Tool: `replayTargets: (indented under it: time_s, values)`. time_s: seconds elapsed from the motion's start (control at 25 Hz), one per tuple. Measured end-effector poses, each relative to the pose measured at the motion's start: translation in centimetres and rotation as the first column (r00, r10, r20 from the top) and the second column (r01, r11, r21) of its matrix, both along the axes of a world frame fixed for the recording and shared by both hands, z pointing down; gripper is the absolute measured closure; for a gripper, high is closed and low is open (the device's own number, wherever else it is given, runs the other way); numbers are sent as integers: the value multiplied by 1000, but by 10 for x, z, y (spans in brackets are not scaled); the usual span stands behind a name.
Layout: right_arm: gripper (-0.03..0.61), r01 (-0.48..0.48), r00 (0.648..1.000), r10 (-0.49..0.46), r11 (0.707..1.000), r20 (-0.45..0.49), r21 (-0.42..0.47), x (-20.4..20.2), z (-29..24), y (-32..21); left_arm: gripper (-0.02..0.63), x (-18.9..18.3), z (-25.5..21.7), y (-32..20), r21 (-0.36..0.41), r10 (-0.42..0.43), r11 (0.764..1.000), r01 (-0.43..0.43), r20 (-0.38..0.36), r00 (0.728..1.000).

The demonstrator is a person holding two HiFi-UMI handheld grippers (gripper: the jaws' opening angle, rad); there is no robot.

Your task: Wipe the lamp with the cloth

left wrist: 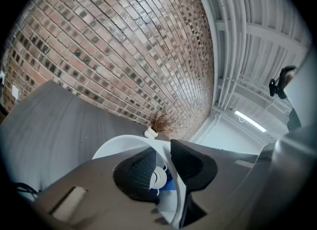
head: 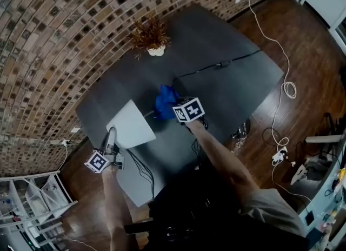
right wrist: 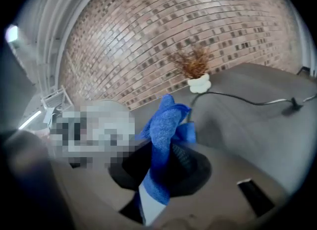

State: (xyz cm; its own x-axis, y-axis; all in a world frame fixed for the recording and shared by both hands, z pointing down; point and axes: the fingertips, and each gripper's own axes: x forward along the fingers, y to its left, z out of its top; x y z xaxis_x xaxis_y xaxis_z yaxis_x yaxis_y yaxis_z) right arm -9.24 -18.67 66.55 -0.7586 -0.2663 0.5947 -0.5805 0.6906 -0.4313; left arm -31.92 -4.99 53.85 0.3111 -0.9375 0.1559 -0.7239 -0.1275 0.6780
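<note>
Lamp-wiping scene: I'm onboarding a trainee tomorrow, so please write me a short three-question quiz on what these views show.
1. True or false: the right gripper is shut on the blue cloth.
2. What is the left gripper shut on? A: the blue cloth. B: the rim of the white lampshade. C: the cable.
3. Fill in: the dried plant stands on the table close to a wall made of ____.

Key: 1 true; 2 B; 3 brick.
</note>
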Motion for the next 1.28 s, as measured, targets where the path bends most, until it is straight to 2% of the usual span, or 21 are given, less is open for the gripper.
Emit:
replayTargets:
  time_s: [0.12,0.24,0.28,0.32,0.4,0.48,0.52,0.56,0.64,0.68,0.76,0.88,1.0,1.08,1.12,1.2,1.24,1.28]
  values:
    - [494,-57,997,58,998,41,-28,43,-7,-19,517,2,-2,0,8,-1,1000,1,0,1000]
    - [492,-150,988,151,988,-35,38,87,-21,-37,517,6,-2,1,17,1,1000,-1,0,1000]
    - [493,-143,988,146,987,-40,70,88,-32,-38,517,7,-2,3,23,4,1000,-4,10,1000]
    - [493,-102,994,105,990,-23,99,77,-47,-33,517,8,-3,6,34,9,999,-10,24,1000]
    - [492,50,997,-56,990,43,134,29,-78,-9,517,13,-3,17,61,23,998,-26,52,998]
    - [492,212,970,-224,969,90,131,-25,-95,23,518,26,-3,30,98,41,994,-48,75,996]
    - [492,275,955,-286,954,85,119,-47,-93,35,518,34,-3,36,114,52,992,-62,90,995]
    - [492,323,943,-329,941,50,101,-62,-82,44,518,41,-2,43,125,64,989,-77,106,992]
    - [492,364,930,-359,930,-83,56,-69,-45,46,518,55,-1,54,135,89,985,-108,141,986]
    - [492,354,928,-347,935,-135,34,-62,-28,41,518,60,-1,58,135,99,983,-121,156,983]
    - [492,298,940,-294,955,-173,-1,-41,-9,25,518,67,0,61,135,113,981,-138,176,978]
    - [492,231,939,-218,973,-265,18,-4,-3,-8,518,67,-1,60,149,108,980,-134,172,979]
    - [492,253,906,-206,964,-371,81,12,-14,-23,518,66,-3,60,163,94,979,-120,159,983]
    - [492,288,866,-148,929,-477,234,18,-43,-32,518,66,-3,60,167,93,979,-119,157,983]
    - [492,304,839,-75,886,-539,350,23,-64,-42,518,66,-3,60,169,94,978,-121,157,983]
    - [492,340,794,80,764,-603,549,32,-110,-57,518,64,-2,59,174,97,977,-124,155,983]
    - [492,353,803,85,728,-589,587,27,-125,-55,518,63,-2,59,176,97,977,-123,153,983]
    - [492,355,839,16,741,-544,570,17,-132,-45,518,61,-2,60,178,95,977,-121,150,984]
